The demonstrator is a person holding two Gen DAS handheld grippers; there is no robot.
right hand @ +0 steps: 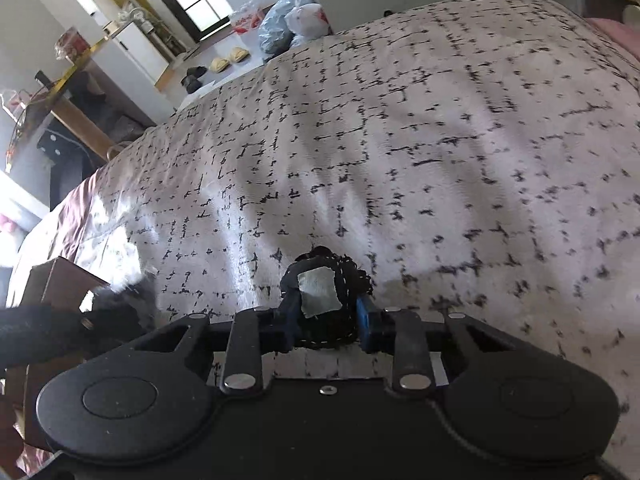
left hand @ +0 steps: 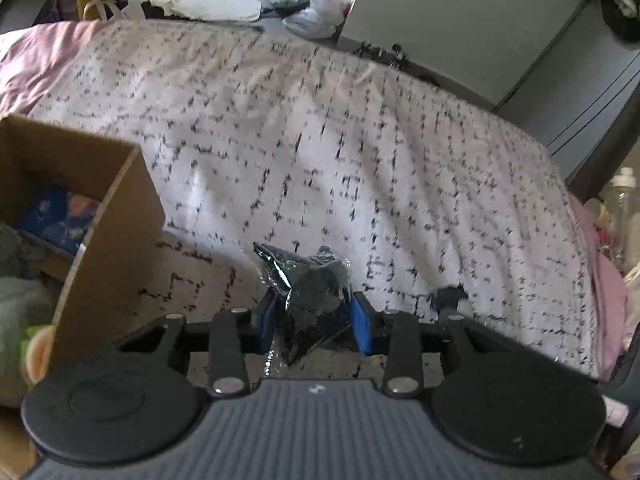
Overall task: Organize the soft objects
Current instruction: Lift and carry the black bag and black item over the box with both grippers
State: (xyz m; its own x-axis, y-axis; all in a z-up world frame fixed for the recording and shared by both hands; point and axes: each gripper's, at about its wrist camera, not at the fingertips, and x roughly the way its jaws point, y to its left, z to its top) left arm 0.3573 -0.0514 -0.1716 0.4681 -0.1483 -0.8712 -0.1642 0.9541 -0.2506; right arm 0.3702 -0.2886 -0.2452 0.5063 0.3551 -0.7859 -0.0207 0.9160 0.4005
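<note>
Dark wrapped bundle point(left hand: 316, 292) pinched in left gripper point(left hand: 316, 316), black knit piece point(right hand: 332, 300) in right gripper point(right hand: 332, 320)

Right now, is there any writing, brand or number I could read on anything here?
None can be read.
Pale tag on the dark knitted item: blank or too blurred.
Red print on the white plastic bag: too small.

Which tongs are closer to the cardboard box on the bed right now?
Left. The left tongs, shut on a dark plastic-wrapped bundle, sit just beside the cardboard box. The right tongs, shut on a black knitted item, are farther off along the bedspread.
</note>
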